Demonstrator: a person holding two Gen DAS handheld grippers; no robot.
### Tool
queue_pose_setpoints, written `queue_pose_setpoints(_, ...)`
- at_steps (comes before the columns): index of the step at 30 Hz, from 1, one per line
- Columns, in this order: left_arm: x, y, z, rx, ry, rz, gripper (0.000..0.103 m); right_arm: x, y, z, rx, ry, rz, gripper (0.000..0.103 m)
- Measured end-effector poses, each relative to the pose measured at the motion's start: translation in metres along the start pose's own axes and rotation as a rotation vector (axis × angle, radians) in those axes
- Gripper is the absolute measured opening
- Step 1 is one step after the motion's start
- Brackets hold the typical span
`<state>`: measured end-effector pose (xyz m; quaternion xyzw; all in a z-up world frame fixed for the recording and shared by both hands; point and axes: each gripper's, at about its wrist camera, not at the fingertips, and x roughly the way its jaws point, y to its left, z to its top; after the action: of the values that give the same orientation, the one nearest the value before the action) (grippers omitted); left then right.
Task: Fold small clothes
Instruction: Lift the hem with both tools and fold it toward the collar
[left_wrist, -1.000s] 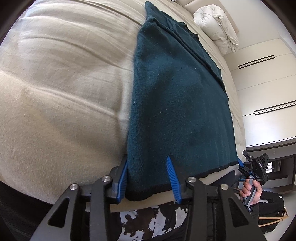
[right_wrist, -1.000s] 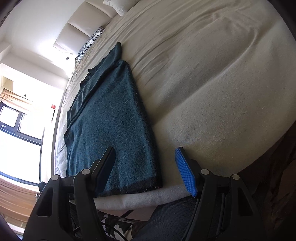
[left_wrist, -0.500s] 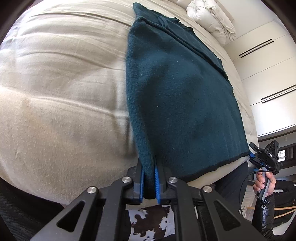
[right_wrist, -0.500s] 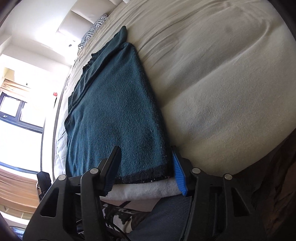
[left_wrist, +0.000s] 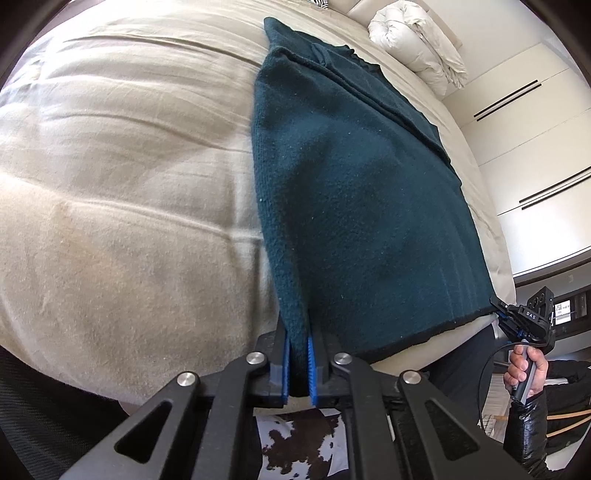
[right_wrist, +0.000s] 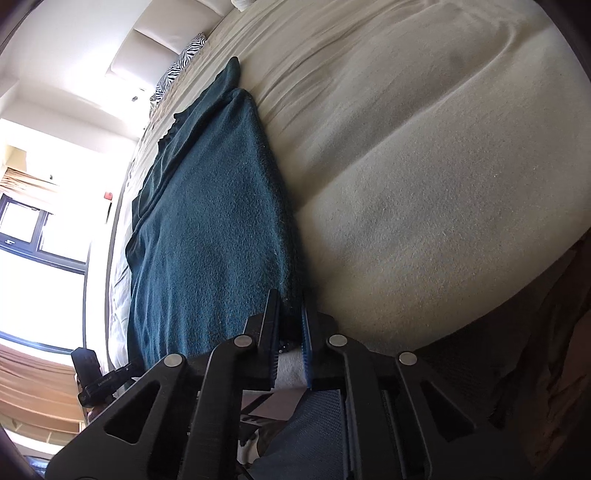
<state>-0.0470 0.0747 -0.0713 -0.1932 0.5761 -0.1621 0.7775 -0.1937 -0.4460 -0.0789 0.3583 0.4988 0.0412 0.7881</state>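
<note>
A dark teal knitted garment (left_wrist: 351, 184) lies flat and lengthwise on the beige bed (left_wrist: 110, 184), its black-trimmed hem at the near edge. My left gripper (left_wrist: 297, 339) is shut on the hem's left corner, with the cloth pinched between the blue pads. In the right wrist view the same garment (right_wrist: 214, 221) runs away to the upper left. My right gripper (right_wrist: 291, 317) is closing on the hem's right corner, and its pads press on the cloth. The right gripper's body (left_wrist: 532, 317) and the person's hand (left_wrist: 524, 373) also show at the far right of the left wrist view.
A folded white duvet (left_wrist: 417, 48) lies at the head of the bed, with a zebra-print pillow (right_wrist: 184, 62) nearby. White wardrobe doors (left_wrist: 535, 147) stand on one side and a bright window (right_wrist: 29, 229) on the other. A cowhide rug (left_wrist: 295, 443) covers the floor below.
Both grippers went from open around the hem corners to closed on them. The left one shut first, and the cloth has bunched up slightly between its pads.
</note>
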Motion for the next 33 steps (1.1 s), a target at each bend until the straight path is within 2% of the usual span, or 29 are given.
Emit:
queue_pose_setpoints(5,-0.010,-0.017,0.001,0.059,-0.046,0.055,0.008,-0.010,0.013,0.001,-0.029,-0.037,0.009,0.007)
queue_pose_setpoints(13,-0.023,-0.035,0.009,0.132,-0.110,0.118,0.008,-0.025,0.046,0.008,-0.070,-0.081,0.071,0.007)
queue_pose_setpoints(27,-0.035,-0.042,0.026,0.149,-0.158,0.119,0.008,-0.029,0.079,0.034,-0.070,-0.148,0.129,0.007)
queue_pose_setpoints(33,-0.041,-0.036,0.039,0.117,-0.168,0.076,0.008,-0.031,0.091,0.053,-0.079,-0.181,0.139,0.007)
